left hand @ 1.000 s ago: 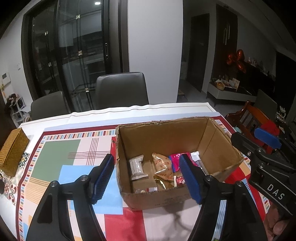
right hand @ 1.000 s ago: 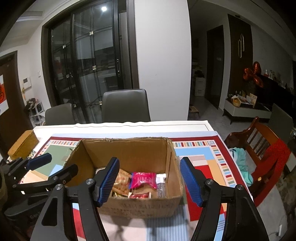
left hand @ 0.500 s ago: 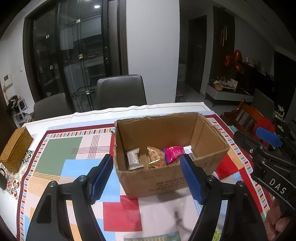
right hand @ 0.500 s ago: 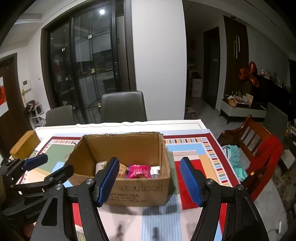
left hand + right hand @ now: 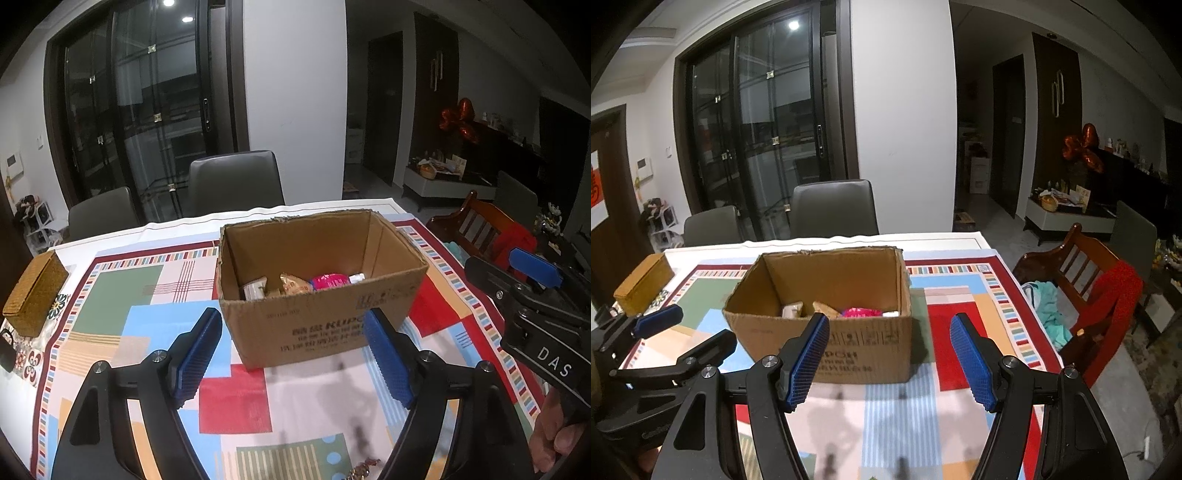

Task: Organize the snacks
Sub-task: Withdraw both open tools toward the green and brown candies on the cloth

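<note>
On the table [image 5: 258, 218], under a patchwork-coloured cloth [image 5: 122, 295], stands an open cardboard box [image 5: 321, 317] near the middle. Woven brown box [image 5: 33, 291] sits at the cloth's left edge, well apart from it. Inside the cardboard box, low against the near wall: snacks, a pink packet [image 5: 330, 281], a gold wrapper [image 5: 293, 284], a pale wrapper [image 5: 255, 290]. Another small wrapper [image 5: 364, 469] lies on the cloth at the bottom edge of the left view. Left gripper [image 5: 291, 354] hangs short of the box, jaws just been opening, nothing between the blue pads [image 5: 199, 350]. Right gripper [image 5: 890, 362] likewise short of the box, jaws spread, empty; a hand [image 5: 557, 435] shows on its grip
</note>
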